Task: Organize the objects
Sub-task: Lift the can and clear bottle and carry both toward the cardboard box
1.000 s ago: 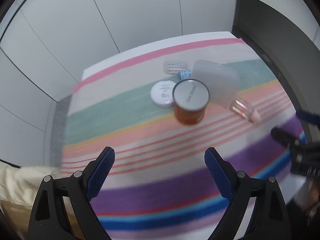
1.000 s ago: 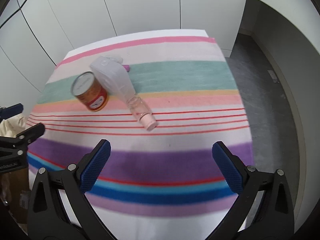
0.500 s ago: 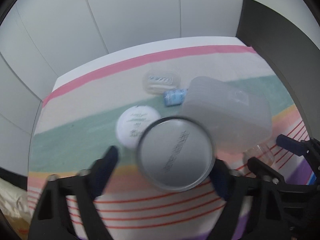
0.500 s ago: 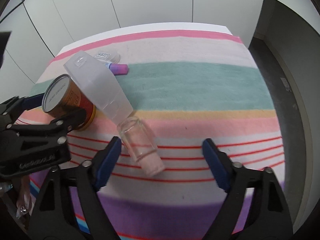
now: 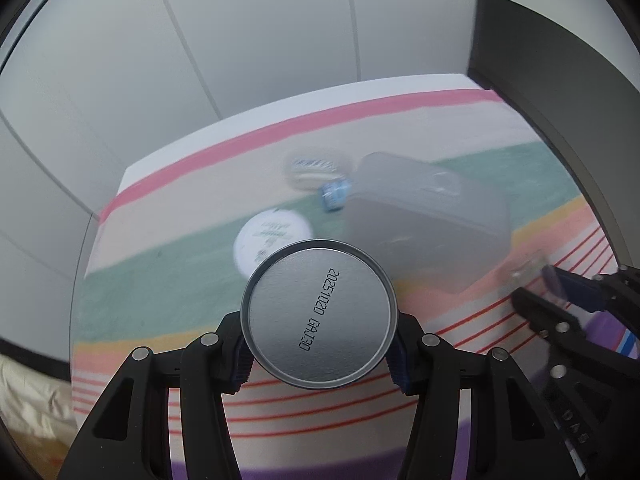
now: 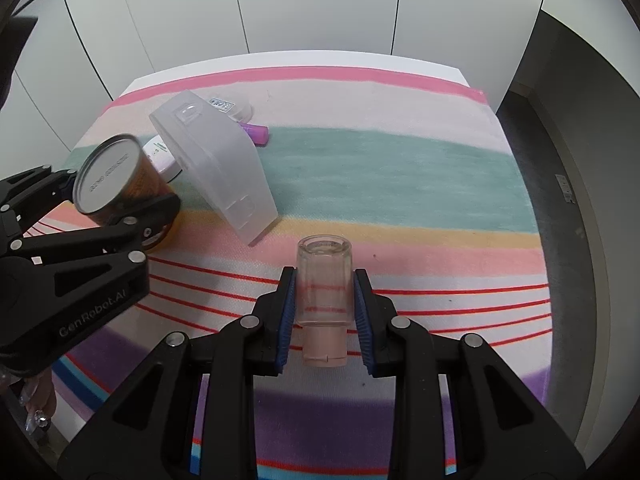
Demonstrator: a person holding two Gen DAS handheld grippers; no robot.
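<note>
So both tools are closing in at once here. The left tool [image 5: 320, 354] has its jaws coming together around the round orange tin can with the silver lid [image 5: 319, 313], blue pads right at its sides. The can stands upright on the striped cloth over the worktop [image 6: 400, 184], dead centre between the fingers, so that hand is clearly the nearer one for it. The lid is stamped "2025 1020 GAJ30".

The right tool [image 6: 325, 316] is closing on the small clear glass bottle with the pale pink cap [image 6: 324, 292]. It lies on its side with its long axis running straight along the tool, cap end toward the camera, pads flanking the glass body and looking pressed on.

The frosted translucent plastic box [image 6: 216, 168] lies tipped between the two, with a white round jar [image 5: 272, 236] behind the can. The left tool's body reads "GenRobot.AI". My guess is lifting comes next.
</note>
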